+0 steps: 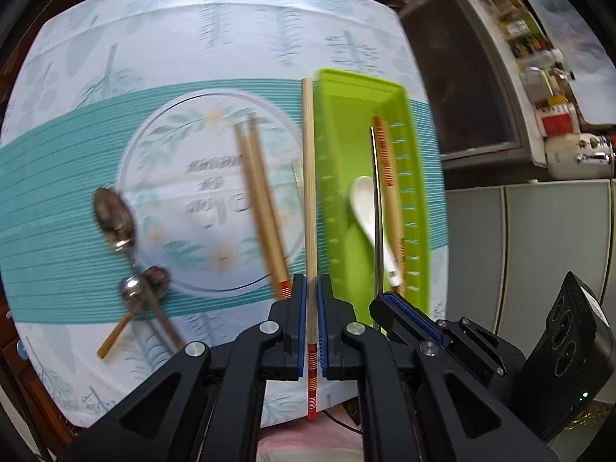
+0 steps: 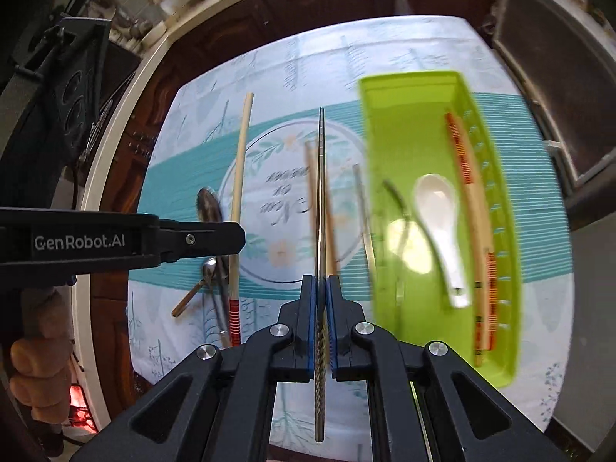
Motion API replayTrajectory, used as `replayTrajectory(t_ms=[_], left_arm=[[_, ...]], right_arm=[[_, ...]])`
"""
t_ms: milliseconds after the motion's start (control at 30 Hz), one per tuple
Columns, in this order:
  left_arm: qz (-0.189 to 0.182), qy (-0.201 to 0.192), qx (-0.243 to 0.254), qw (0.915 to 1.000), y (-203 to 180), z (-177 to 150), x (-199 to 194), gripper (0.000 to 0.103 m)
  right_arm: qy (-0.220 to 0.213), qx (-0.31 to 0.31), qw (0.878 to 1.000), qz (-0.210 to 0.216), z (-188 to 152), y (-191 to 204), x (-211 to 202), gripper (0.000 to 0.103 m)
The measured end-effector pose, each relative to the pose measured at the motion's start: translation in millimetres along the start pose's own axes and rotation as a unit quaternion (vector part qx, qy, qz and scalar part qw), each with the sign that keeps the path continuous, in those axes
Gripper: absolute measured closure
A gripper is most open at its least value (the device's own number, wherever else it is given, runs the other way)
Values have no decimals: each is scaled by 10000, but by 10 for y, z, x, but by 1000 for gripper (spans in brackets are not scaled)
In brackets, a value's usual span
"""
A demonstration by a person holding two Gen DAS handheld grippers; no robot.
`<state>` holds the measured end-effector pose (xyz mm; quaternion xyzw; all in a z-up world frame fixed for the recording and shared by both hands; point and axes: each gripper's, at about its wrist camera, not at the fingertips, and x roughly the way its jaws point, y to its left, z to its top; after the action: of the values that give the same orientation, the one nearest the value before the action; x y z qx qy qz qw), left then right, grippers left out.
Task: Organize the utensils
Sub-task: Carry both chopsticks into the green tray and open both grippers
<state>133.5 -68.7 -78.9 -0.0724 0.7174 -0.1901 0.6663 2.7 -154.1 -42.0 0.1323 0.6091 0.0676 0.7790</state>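
Holding one thin stick each, both grippers risk a slip: the left gripper (image 1: 312, 288) pinches a wooden chopstick (image 1: 308, 177), the right gripper (image 2: 322, 288) a metal chopstick (image 2: 321, 200), above the tablecloth (image 1: 115, 77). The smooth metal can pivot and miss the green tray (image 2: 408, 88), which lies just beside, where a white spoon (image 2: 442, 215) already lies.

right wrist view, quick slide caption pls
Right hand-held gripper shut on metal chopstick beside green tray.
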Motion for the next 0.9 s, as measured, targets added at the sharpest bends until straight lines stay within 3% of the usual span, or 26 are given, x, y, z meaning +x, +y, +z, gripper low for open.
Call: replayTrajectory(t_ms=[133,300,567,633,700,767,833,900], left_arm=[[-236,-34,158,9996,-396,169,138,100],[-381,-82,24,9992,-678,407,416,100],[-267,22,-347,9990,-781,623,951,99],[-127,47,-336,9993,-783,613,1034,89],[-2,38,-295,9996,-791,578,1074,65],[169,-64,-193,9996,-826,536,1063,57],[286,-125,-89,9995,-850,501,1041,56],[437,-163,-18,9989,-856,455,999,49]], right_arm=[[-109,239,9993,-270,-7,-512,-194,99],[-11,192,9990,-408,-10,-897,-132,99],[286,-280,9978,-533,151,-1053,191,98],[384,-272,9976,-515,221,-1105,277,96],[403,-282,9977,-458,293,-1125,335,93],[373,-330,9979,-419,309,-1112,327,85],[357,-392,9979,-382,319,-1105,305,84],[361,-427,9979,-330,320,-1072,290,84]])
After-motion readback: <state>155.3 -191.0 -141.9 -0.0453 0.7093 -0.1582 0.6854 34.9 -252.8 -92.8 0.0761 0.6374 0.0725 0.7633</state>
